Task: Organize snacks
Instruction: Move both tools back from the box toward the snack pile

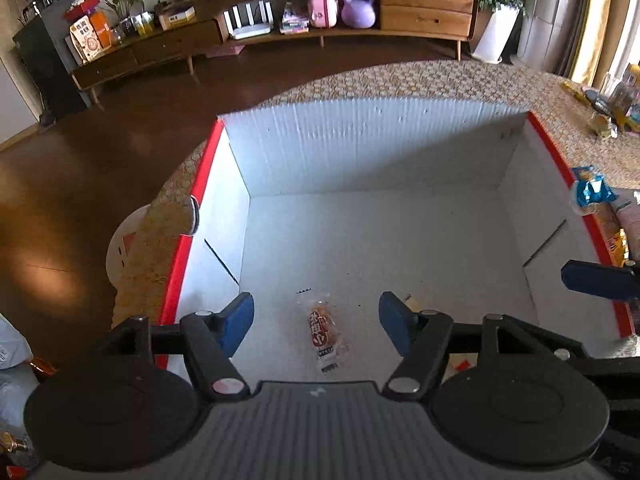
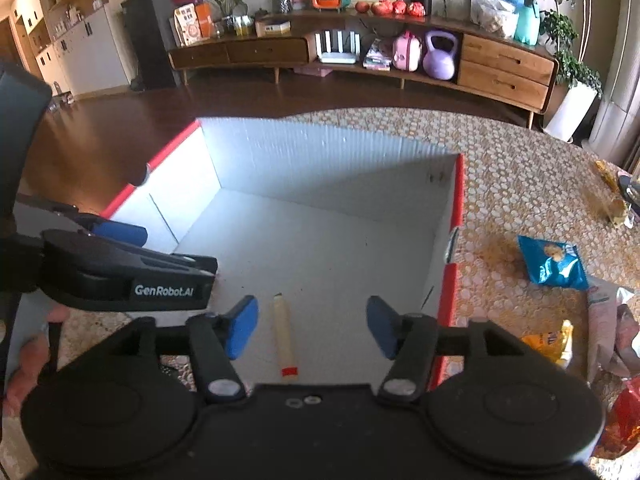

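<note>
Patterned bench (image 2: pixel 520 168) carries white box (image 1: pixel 360 152). Left tool (image 1: pixel 316 320) released above wrapped sausage (image 1: pixel 323 334); right tool (image 2: pixel 312 326) released above stick snack (image 2: pixel 285 336). Far right: blue chip bag (image 2: pixel 554 262), yellow packet (image 2: pixel 550 344) still outside.

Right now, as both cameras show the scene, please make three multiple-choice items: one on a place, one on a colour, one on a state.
1. Where does the wrapped sausage snack lie?
A. on the box floor
B. on the tablecloth
C. on the shelf

2. What colour is the box rim?
A. green
B. red
C. black

3. How is the right gripper?
A. shut on a packet
B. out of view
C. open, holding nothing

Answers: 1 A, it rests inside the white box; 2 B, the top edges are red; 3 C, its blue pads stand apart with the stick snack lying below.
</note>
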Available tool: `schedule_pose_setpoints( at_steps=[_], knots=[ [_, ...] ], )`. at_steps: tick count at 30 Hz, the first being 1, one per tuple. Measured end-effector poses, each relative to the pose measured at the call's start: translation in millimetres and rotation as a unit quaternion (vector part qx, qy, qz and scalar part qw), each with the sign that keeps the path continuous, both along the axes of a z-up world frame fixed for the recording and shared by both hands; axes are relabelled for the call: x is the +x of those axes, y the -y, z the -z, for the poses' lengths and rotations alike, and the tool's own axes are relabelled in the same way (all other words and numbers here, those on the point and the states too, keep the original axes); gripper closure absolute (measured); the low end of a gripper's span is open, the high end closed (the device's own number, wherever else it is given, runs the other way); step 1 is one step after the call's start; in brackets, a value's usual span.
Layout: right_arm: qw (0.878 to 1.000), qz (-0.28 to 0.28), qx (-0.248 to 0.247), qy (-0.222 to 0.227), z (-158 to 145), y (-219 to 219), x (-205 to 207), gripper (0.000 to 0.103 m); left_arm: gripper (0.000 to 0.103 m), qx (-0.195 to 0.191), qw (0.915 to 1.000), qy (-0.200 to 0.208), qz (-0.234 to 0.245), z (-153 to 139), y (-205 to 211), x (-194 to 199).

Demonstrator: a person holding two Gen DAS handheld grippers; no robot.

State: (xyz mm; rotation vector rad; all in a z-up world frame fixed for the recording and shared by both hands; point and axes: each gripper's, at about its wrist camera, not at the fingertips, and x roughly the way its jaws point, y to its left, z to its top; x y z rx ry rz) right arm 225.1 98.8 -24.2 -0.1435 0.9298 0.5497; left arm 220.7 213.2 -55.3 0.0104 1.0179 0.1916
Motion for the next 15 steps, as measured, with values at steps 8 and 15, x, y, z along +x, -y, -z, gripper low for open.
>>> schedule_pose_setpoints(
  at_steps=[8,15],
  knots=[
    [1.000,0.005,0.022,0.010,-24,17,-16,0.031,0.034,0.005,0.9994,0.030,0.016,-24,15,-20],
    [0.999,0.011,0.048,0.023,-48,44,-35,0.020,0.034,-0.002,0.9968,0.071,0.037,-52,36,-47]
  ],
)
